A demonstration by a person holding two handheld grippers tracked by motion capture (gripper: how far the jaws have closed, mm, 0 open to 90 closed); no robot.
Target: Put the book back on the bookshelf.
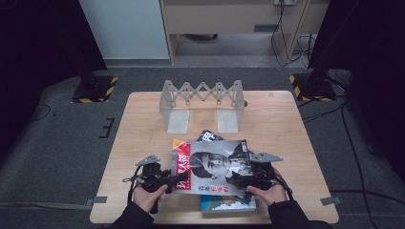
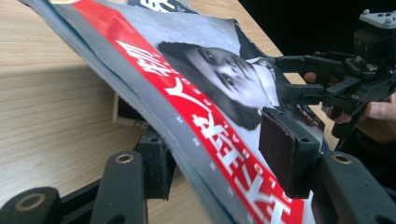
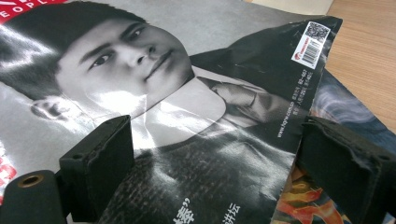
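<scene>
High view overhead; gripper views close (sharing magazine (image 1: pixel 212 167)).

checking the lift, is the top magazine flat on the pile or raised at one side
Raised at its red-banded side: the magazine is clamped in the left gripper and tilts above the table.

Noted black-and-white portrait cover with red title band and white lettering on magazine (image 1: pixel 210 167); white barcode label with red mark at cover corner. Observed orange, blue and dark swirls on second magazine (image 3: pixel 299 196) beneath. Recorded light wood grain on table (image 1: pixel 143 124). Logged pale grey on folding rack (image 1: pixel 203 102). Found black jaws on left gripper (image 1: pixel 177 177) and right gripper (image 1: pixel 237 180).
</scene>
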